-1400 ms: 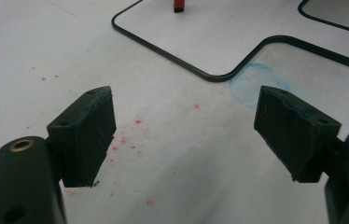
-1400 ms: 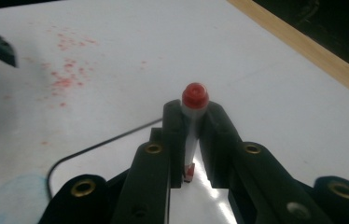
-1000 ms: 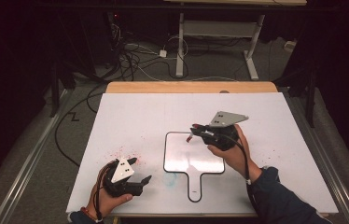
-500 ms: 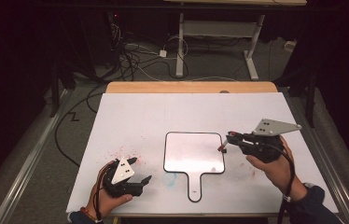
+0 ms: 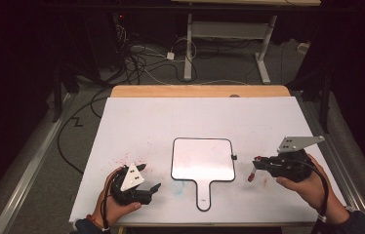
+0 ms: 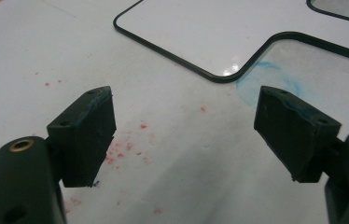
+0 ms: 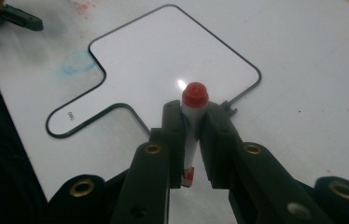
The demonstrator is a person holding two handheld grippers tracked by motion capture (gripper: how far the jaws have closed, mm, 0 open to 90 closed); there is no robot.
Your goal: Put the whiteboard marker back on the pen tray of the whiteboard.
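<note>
A paddle-shaped whiteboard [image 5: 202, 160] with a black rim and a short handle lies in the middle of the white table. My right gripper [image 5: 258, 162] hovers just right of it, shut on a white marker with a red cap [image 7: 192, 120]; the red end [image 5: 252, 177] points down at the table. In the right gripper view the board [image 7: 163, 65] lies beyond the marker. My left gripper [image 5: 147, 178] rests at the table's front left, open and holding nothing. Its own view shows both pads [image 6: 91, 133] spread wide above red specks, with the board's corner [image 6: 219, 74] ahead.
Red ink specks [image 5: 124, 158] mark the table left of the board, and a blue smudge [image 5: 178, 186] sits by the handle. The table [image 5: 200, 112] has a wooden strip [image 5: 200, 91] at its far edge. Cables [image 5: 141, 63] and desk legs stand on the floor beyond.
My right gripper has carried the marker from over the board's upper right area to the right, off the board, then slightly lower. The left gripper has stayed put.
</note>
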